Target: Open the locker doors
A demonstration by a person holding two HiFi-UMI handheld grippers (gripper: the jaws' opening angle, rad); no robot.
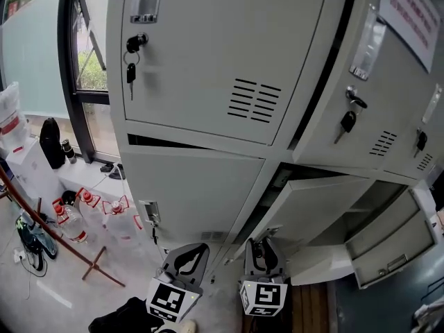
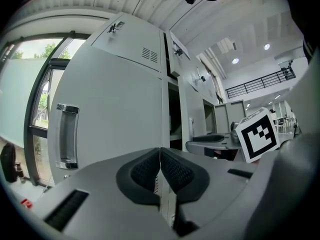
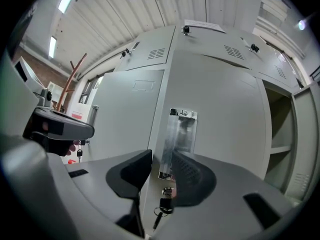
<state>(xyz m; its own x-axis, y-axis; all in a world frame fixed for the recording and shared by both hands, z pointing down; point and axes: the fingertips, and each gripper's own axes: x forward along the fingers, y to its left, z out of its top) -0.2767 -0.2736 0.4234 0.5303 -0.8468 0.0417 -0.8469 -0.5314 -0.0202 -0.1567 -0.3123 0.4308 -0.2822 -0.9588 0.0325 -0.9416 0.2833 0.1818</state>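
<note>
The grey lockers [image 1: 208,54] fill the head view. The lower left door [image 1: 187,186] is closed, and its chrome handle [image 2: 67,136] shows in the left gripper view. My left gripper [image 1: 189,252] [image 2: 160,170] is shut and empty, a little in front of that door. The lower middle door [image 1: 305,210] stands ajar. My right gripper [image 1: 262,247] [image 3: 161,170] is at that door's free edge [image 3: 154,149]. Its jaws stand partly apart, with the edge between them. The right finger covers part of the chrome handle [image 3: 181,134]. A key [image 3: 162,206] hangs in the lock below.
The lower right locker door [image 1: 388,252] hangs wide open, showing shelves [image 3: 280,149]. Keys hang in the upper doors [image 1: 132,71] [image 1: 347,122]. Plastic bottles [image 1: 83,214], a red rod [image 1: 48,231] and bags lie on the floor by the window [image 1: 83,61] at the left.
</note>
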